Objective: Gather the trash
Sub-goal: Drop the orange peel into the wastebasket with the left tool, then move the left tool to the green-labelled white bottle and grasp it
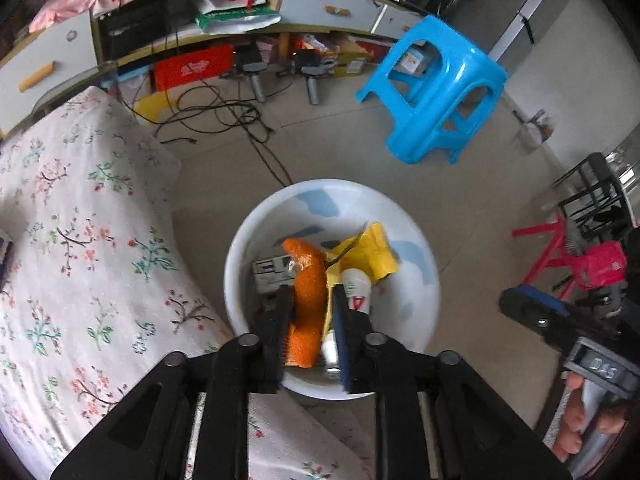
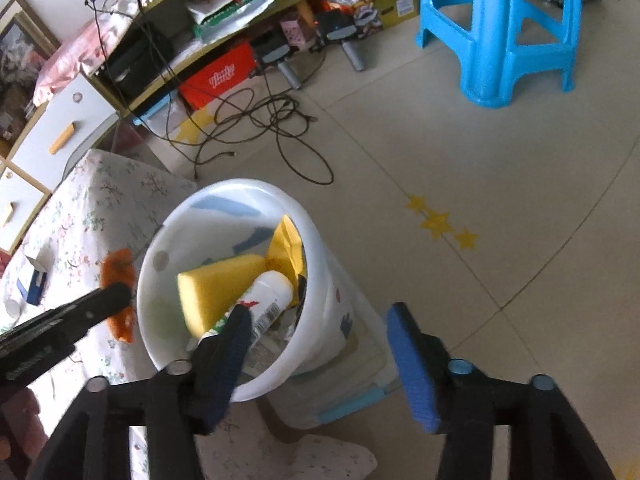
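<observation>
My left gripper is shut on an orange peel and holds it over the white trash bucket. The bucket holds a yellow wrapper, a white bottle and a small box. In the right wrist view the bucket stands on the floor beside the table, with a yellow sponge and the white bottle inside. My right gripper is open and empty just above the bucket's near rim. The left gripper with the peel shows at the left.
A table with a floral cloth lies at the left, with a small blue box on it. A blue plastic stool stands on the tiled floor. Black cables lie before a cluttered low shelf. A red stool is at the right.
</observation>
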### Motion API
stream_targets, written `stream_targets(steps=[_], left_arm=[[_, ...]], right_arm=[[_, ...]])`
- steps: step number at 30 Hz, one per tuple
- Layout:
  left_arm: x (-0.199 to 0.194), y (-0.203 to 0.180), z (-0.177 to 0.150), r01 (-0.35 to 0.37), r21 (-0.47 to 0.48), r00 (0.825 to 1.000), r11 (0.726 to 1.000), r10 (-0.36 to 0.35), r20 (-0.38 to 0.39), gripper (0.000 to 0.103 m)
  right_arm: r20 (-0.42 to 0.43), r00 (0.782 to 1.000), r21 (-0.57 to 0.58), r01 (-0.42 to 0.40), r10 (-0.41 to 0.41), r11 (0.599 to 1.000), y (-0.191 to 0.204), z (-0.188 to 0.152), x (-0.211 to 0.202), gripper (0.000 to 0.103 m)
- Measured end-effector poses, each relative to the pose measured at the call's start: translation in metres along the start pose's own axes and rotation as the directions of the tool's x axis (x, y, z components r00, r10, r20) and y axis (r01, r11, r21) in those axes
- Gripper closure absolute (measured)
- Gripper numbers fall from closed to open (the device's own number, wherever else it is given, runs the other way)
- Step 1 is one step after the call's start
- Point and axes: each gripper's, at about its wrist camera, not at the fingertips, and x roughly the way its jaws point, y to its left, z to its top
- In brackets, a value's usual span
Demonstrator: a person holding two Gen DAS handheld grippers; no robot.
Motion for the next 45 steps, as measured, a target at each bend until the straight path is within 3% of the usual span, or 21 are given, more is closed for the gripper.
stream_targets(steps=[1, 3, 17, 30, 39, 45], left_arm=[[-0.002, 0.002, 0.000, -0.005, -0.005, 1.000, 1.000, 0.005, 0.007, 0.063], [-0.007, 0.004, -0.001, -0.028, -0.007, 0.999, 1.000, 0.028, 0.031, 0.040], [-0.045, 0.044, -0.018, -0.115, -0.021, 0.988, 0.993, 0.116, 0.099, 0.014], [-0.078, 0.110, -0.054, -0.211, -0.084, 0.970, 0.974, 0.220, 0.107, 0.005], [-0.099, 0.149, -0.074, -0.294, -0.117, 0.943, 0.949, 0.308, 0.126, 0.005], [-0.111, 0.175, -0.081, -0.357, -0.140, 0.915, 0.924, 0.376, 0.148, 0.005]], right_arm=[[0.006, 1.000, 0.002, -0.005, 0.005, 1.000, 0.000, 0.000, -0.001, 0.035], [0.012, 1.000, 0.000, -0.011, 0.011, 1.000, 0.002, 0.001, -0.003, 0.035], [0.013, 1.000, -0.057, 0.012, -0.012, 0.998, 0.028, 0.002, 0.000, 0.032], [0.008, 1.000, -0.140, 0.027, -0.026, 0.990, 0.076, -0.004, 0.006, 0.023], [-0.002, 1.000, -0.195, 0.027, -0.028, 0.980, 0.120, -0.010, 0.013, 0.022], [-0.006, 1.000, -0.229, -0.004, 0.002, 0.973, 0.157, -0.015, 0.018, 0.021]])
